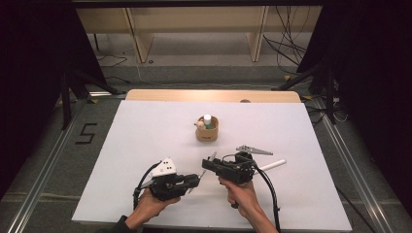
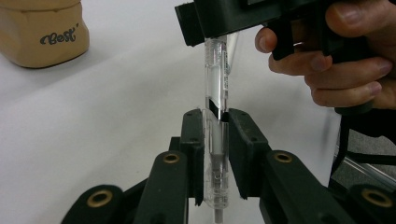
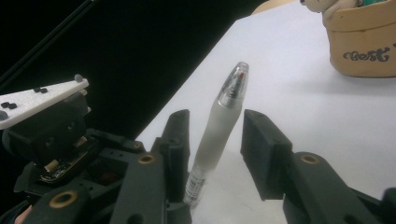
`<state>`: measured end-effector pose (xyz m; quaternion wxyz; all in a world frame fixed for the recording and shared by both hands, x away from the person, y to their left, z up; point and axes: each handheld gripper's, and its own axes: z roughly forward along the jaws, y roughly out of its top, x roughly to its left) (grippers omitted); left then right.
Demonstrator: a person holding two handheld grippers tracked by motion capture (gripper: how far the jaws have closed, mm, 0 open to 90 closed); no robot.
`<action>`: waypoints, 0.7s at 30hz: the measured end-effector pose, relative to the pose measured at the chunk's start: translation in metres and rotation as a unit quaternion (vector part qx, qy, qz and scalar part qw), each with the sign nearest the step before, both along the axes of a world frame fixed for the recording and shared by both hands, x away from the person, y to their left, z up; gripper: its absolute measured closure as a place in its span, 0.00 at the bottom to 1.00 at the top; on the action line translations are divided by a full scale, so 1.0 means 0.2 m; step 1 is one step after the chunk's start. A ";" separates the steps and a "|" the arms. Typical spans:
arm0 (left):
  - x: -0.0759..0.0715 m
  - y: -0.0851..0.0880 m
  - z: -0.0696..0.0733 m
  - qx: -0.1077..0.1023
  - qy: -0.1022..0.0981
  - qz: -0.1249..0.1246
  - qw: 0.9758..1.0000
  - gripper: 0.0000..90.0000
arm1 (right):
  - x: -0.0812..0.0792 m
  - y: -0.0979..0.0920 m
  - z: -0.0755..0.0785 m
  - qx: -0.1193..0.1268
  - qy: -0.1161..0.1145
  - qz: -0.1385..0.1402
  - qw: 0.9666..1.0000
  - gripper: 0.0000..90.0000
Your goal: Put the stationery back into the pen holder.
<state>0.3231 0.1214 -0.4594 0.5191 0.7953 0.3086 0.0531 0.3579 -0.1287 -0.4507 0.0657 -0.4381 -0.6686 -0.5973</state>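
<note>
The left hand (image 1: 150, 204) comes in over the table's near edge, left of the middle. It holds the left gripper (image 1: 197, 180) about level, pointing right toward the other gripper. Its jaws are narrow and clamped on the clear barrel of a pen (image 2: 215, 135), with the pads pressing on both sides in the left gripper view. The pen (image 1: 203, 174) hangs off the table between the two grippers, near the middle of the near edge.

Farther back, at about the centre of the table, stands a tan cup (image 1: 207, 131) with lettering on its side. Small things stand in it, one of them white-topped.

The right gripper (image 1: 206, 165) points left and a little down, meeting the left gripper nose to nose, and the right hand (image 1: 240, 191) grips its handle from below. In the right gripper view the pen's frosted grip section and clear tip rise between its jaws. It lies against or just beside one jaw, and a plain gap shows to the other. These jaws stand partly wide and are not yet pressing on the pen.

A white tube (image 1: 272, 165) lies on the table just right of the right gripper, toward the right edge. I cannot tell whether it belongs to the pen.

By my reading, the pickup is done and the second grip is only half made. What is left is for the right jaws to close on the grip section. After that comes either a hand-over or pulling the pen apart; which of the two I cannot tell.
</note>
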 end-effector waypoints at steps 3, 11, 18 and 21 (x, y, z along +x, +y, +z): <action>0.00 0.00 0.00 0.002 -0.001 -0.002 1.000 0.85 | 0.00 0.00 0.00 0.001 0.002 0.001 1.000 0.74; -0.01 0.00 0.00 -0.001 -0.001 -0.004 1.000 0.84 | 0.00 0.00 0.00 0.004 0.003 0.003 1.000 0.83; -0.01 -0.01 -0.01 -0.003 -0.003 -0.008 1.000 0.84 | -0.01 0.00 0.01 0.027 0.011 0.015 0.999 0.89; -0.01 -0.01 0.00 -0.005 0.000 -0.014 1.000 0.82 | -0.02 0.00 0.01 0.031 0.005 0.016 0.999 0.89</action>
